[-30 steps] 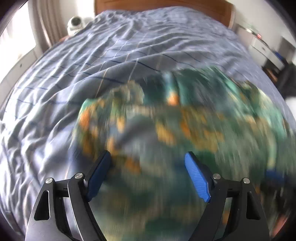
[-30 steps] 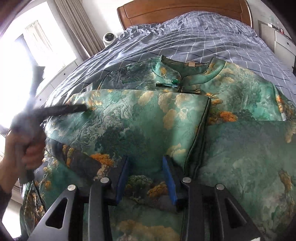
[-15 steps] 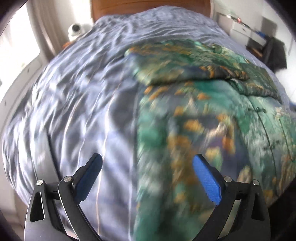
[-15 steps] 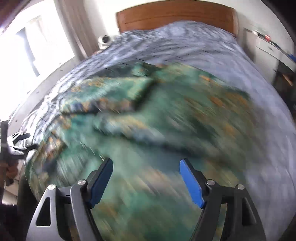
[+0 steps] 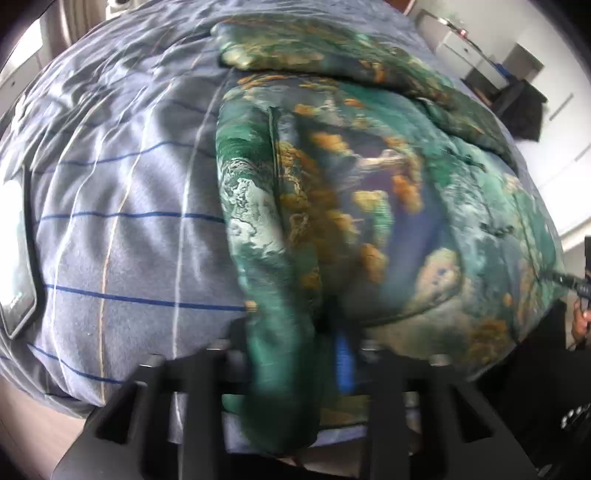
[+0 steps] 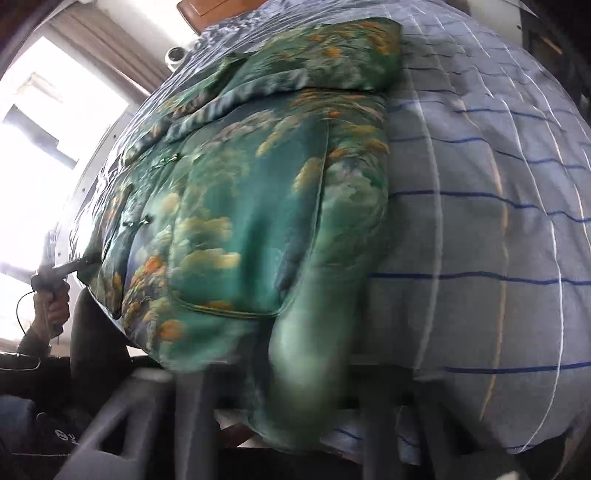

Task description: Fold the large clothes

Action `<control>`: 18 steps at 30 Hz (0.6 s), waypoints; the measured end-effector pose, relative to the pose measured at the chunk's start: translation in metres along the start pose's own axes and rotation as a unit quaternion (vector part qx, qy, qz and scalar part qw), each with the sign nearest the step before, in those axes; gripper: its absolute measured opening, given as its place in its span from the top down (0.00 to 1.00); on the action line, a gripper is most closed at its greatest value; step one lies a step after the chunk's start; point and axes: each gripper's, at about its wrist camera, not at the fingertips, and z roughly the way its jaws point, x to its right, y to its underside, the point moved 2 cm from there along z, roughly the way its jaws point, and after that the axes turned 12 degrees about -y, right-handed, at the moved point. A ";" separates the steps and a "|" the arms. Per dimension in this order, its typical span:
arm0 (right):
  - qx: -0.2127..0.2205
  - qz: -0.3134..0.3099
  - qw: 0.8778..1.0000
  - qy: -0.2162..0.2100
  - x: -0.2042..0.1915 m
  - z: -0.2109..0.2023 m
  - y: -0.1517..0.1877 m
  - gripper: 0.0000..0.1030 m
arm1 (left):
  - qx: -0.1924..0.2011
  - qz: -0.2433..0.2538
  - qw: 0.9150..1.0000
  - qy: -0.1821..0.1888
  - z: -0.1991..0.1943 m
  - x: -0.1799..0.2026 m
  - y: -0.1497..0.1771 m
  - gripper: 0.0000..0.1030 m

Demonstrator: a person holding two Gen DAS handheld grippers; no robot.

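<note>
A green garment (image 5: 369, 184) printed with orange and pale clouds lies partly folded on the blue checked bed cover (image 5: 129, 221). My left gripper (image 5: 295, 362) is at the garment's near left corner; its jaws are closing with a bunched fold of green cloth pinched between them. In the right wrist view the same garment (image 6: 240, 184) spreads to the left, and my right gripper (image 6: 306, 387) is at its near right corner, jaws closing on a thick roll of the fabric. A hand (image 6: 51, 306) holds the other gripper at the far left hem.
The bed cover (image 6: 480, 221) runs bare to the right of the garment. A wooden headboard (image 6: 214, 7) and a bright window (image 6: 37, 147) lie beyond. White cabinets and a dark chair (image 5: 517, 99) stand at the bed's right. Both grippers are at the bed's near edge.
Both grippers swung outward from the middle of the garment to its near corners. Their jaws stood wide open half a second ago and now pinch the fabric.
</note>
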 end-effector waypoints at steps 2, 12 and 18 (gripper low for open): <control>0.007 -0.012 1.000 0.002 -0.010 -0.005 -0.002 0.88 | 0.012 0.007 1.000 0.001 -0.014 0.007 -0.001 0.87; 0.003 -0.032 0.998 -0.063 -0.055 -0.073 0.027 0.89 | 0.039 0.057 0.995 0.068 -0.112 0.011 0.046 0.89; 0.088 0.004 0.981 -0.175 -0.068 -0.129 -0.005 0.89 | 0.106 -0.048 0.983 0.139 -0.166 -0.024 -0.006 0.88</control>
